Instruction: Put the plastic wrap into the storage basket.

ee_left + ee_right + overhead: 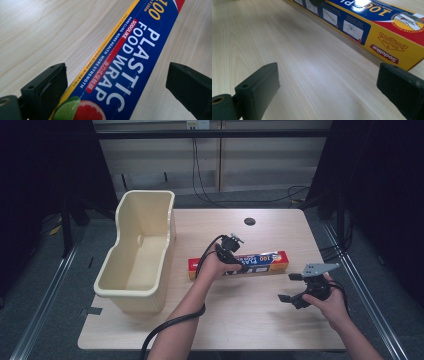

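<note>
Lab-like recording bay — black curtains (pixel 385 195), loose wall cables (pixel 200 180), metal floor rails (pixel 45 305).

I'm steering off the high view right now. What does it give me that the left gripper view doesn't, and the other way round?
High view alone: the cream bin at the table's left, the right claw open over bare wood, and the left claw down at the box.

Left gripper view alone: its jaws straddle the plastic wrap box, apart and not yet closed on it; the printed "PLASTIC FOOD WRAP" and the fruit picture read clearly.

Both: the box lying flat on the wooden table.
</note>
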{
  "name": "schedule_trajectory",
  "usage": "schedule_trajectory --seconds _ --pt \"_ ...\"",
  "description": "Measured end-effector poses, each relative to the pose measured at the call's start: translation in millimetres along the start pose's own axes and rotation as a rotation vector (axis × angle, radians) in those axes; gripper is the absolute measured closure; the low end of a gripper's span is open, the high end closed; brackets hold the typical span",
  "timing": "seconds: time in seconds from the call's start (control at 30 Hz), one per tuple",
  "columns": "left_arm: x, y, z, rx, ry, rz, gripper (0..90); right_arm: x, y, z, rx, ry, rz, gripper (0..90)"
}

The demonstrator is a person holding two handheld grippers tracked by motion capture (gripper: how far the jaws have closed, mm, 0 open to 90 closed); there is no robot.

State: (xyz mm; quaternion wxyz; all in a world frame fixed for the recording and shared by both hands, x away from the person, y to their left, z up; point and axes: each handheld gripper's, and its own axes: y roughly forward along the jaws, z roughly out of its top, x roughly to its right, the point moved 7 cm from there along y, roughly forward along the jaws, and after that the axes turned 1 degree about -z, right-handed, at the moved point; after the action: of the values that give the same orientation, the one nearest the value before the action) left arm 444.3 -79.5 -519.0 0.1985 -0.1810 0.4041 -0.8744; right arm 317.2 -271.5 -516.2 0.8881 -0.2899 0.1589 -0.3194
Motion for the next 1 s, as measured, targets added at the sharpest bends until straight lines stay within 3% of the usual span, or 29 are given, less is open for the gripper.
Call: schedule_trajectory --seconds 0.07,0.2,0.37,0.43,0.57,0.6,0.67,0.77,0.8,0.93,1.0 --pt "0.0 1.5 -0.7 -0.007 -0.011 0.005 4.2 0.4 -0.6 0.4 0.004 -0.001 0.000 4.3" --pt "-0.2 2.9 -2.5 -0.018 0.008 0.009 5.4 0.8 -0.9 0.2 0.007 0.001 0.006 4.2" --pt "0.1 1.6 -10.1 -0.033 -0.015 0.011 12.5 0.4 -1.5 0.4 0.008 0.005 0.008 4.2" --pt "-0.3 -1.4 -15.8 -0.061 0.021 0.009 15.1 0.6 -1.3 0.4 0.009 0.005 0.009 4.2" --pt "4.9 -4.2 -19.7 -0.076 0.013 0.013 21.0 0.6 -1.0 0.9 0.012 0.009 0.011 4.2" --pt "5.6 -5.7 -21.1 -0.088 0.026 0.006 21.0 0.6 -1.0 0.9 0.012 0.009 0.011 4.2" --pt "8.9 -7.9 -23.3 -0.103 0.021 0.002 26.0 0.5 -0.8 0.8 0.011 0.010 0.010 4.2" --pt "15.7 -11.6 -25.8 -0.141 -0.025 -0.024 30.1 0.1 -0.5 0.8 0.008 0.007 0.012 4.3" --pt "16.6 -11.8 -26.0 -0.146 -0.018 -0.025 30.8 0.2 -0.5 1.1 0.010 0.008 0.011 4.3" --pt "18.0 -9.9 -24.6 -0.152 -0.049 -0.029 27.9 0.5 -1.1 1.4 0.013 0.011 0.013 4.3" --pt "16.8 -6.2 -20.6 -0.128 -0.054 -0.031 24.2 0.8 -1.6 1.3 0.013 0.012 0.011 4.3"
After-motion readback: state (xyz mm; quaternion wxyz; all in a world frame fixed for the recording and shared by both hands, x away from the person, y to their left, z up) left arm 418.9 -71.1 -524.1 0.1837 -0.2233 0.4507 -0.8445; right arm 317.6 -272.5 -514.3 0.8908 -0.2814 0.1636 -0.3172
